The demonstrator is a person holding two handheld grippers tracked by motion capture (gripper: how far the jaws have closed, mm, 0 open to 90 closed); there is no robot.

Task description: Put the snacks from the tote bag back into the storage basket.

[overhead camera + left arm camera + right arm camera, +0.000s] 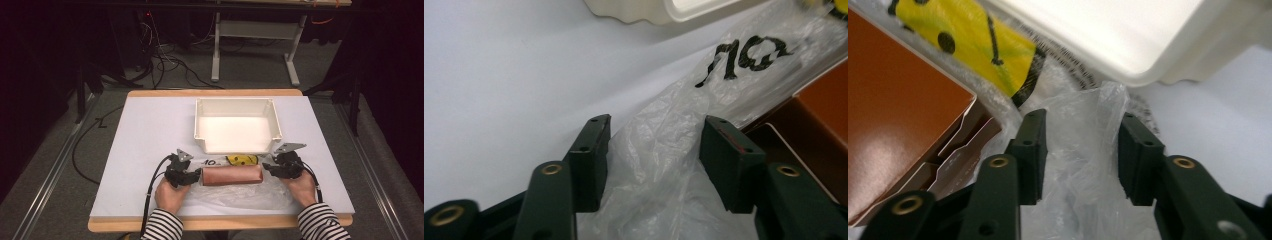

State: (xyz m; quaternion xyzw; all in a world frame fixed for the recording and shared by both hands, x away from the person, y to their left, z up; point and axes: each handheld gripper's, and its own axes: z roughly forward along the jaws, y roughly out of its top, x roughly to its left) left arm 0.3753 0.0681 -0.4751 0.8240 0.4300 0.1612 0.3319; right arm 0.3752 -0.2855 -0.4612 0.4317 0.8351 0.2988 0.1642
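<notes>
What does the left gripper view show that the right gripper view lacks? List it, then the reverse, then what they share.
Left gripper view alone: black handwritten marking on the bag.

Right gripper view alone: a yellow smiley-face print, and the box's folded end flaps.

Both: crinkled clear plastic bag lying between open tongs, the left tongs and right tongs; a glossy brown cardboard box; a white plastic tray; the pale tabletop.

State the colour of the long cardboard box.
Glossy reddish-brown box; clearest in the right gripper view.
</notes>
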